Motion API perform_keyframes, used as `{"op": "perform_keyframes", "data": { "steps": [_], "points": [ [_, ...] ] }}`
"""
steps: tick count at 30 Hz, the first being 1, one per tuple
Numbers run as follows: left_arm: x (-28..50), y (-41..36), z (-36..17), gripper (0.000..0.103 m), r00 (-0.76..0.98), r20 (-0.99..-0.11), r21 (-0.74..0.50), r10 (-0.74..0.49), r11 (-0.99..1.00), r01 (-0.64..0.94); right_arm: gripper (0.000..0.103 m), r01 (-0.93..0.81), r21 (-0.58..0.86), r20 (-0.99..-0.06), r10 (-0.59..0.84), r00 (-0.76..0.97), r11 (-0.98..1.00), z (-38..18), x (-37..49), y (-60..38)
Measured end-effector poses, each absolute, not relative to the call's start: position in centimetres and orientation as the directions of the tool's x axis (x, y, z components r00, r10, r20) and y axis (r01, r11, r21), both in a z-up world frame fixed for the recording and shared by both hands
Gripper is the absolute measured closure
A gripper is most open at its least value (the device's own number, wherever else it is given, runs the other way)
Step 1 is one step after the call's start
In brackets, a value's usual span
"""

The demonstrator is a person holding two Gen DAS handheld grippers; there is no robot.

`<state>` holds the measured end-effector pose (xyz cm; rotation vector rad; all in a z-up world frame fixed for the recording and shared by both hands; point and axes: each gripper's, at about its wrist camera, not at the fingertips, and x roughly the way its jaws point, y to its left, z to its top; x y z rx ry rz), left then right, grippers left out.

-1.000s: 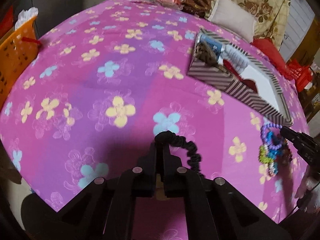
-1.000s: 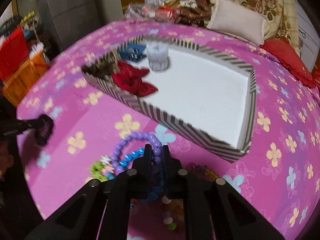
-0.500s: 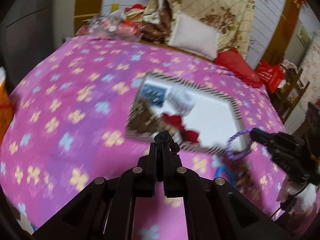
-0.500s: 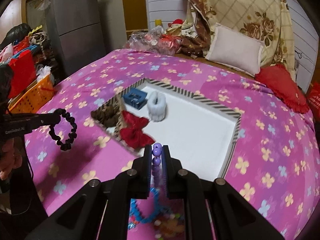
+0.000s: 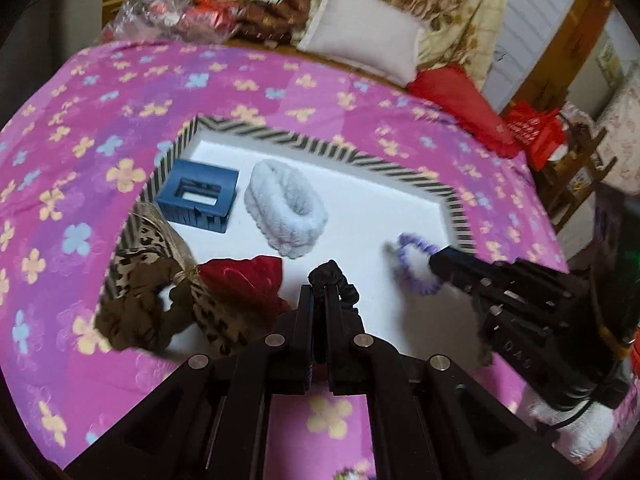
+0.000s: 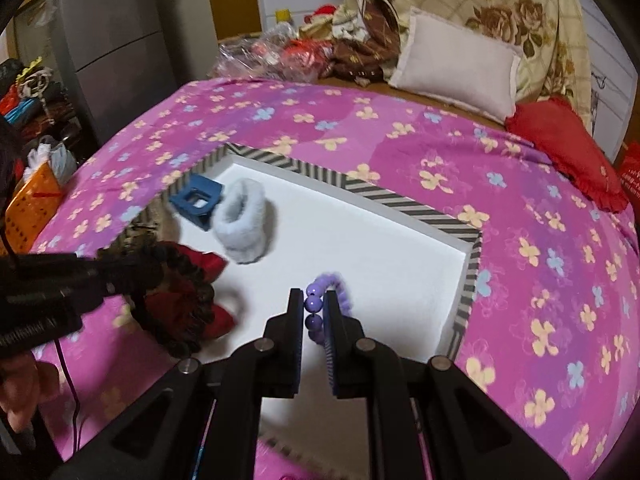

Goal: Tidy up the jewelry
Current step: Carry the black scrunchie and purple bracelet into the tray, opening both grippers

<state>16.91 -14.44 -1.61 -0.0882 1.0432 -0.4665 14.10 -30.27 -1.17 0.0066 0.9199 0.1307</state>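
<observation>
A striped-rim box (image 5: pixel 320 142) with a white floor lies on the pink flowered bedspread. In it are a blue hair claw (image 5: pixel 198 196), a fluffy white scrunchie (image 5: pixel 286 208), a red bow (image 5: pixel 240 280) and a leopard-print scrunchie (image 5: pixel 148 280). My left gripper (image 5: pixel 318 294) is shut on a black scrunchie (image 5: pixel 336 280) over the box's near edge. My right gripper (image 6: pixel 314 308) is shut on a purple bead bracelet (image 6: pixel 320 296) above the box floor; it also shows in the left wrist view (image 5: pixel 416 264).
A white pillow (image 6: pixel 456 64), a red cushion (image 6: pixel 568 152) and a heap of bags and clothes (image 6: pixel 304 52) lie at the bed's far side. An orange basket (image 6: pixel 32 208) stands off the bed's left edge.
Both grippers have lifted their items off the bedspread and carried them over the box. The purple bracelet now hangs over the white floor, the black scrunchie over the near edge.
</observation>
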Motion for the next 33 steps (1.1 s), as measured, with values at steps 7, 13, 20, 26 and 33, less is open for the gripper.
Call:
{"op": "perform_keyframes", "data": {
  "steps": [7,13,20,26,33],
  "points": [
    [19.6,-14.3,-4.5,0.103,0.420,-0.861,-0.187,-0.285,0.947,0.261,0.093,-0.071,-0.029,-0.850,0.013,0.527,0.997,-4.4,20.1,-31.6],
    [20.8,-13.8,-5.6,0.103,0.417,-0.867,-0.187,-0.272,0.954,0.233,0.093,-0.052,-0.007,-0.872,0.020,0.489,0.999,-6.0,24.1,-32.0],
    [20.8,-13.8,-5.7,0.103,0.438,-0.854,-0.193,-0.281,0.953,0.234,0.093,-0.102,0.025,-0.854,0.074,0.515,0.995,-5.7,26.1,-29.4],
    [20.0,-13.6,-4.5,0.077,0.466,-0.834,-0.190,-0.297,0.946,0.262,0.080,-0.064,0.121,-0.807,0.135,0.575,0.991,-4.0,25.1,-30.6],
    [17.8,-13.9,-2.9,0.071,0.512,-0.812,-0.138,-0.280,0.945,0.297,0.061,-0.072,0.112,-0.805,0.133,0.578,0.991,-2.5,19.7,-31.7]
  ]
}}
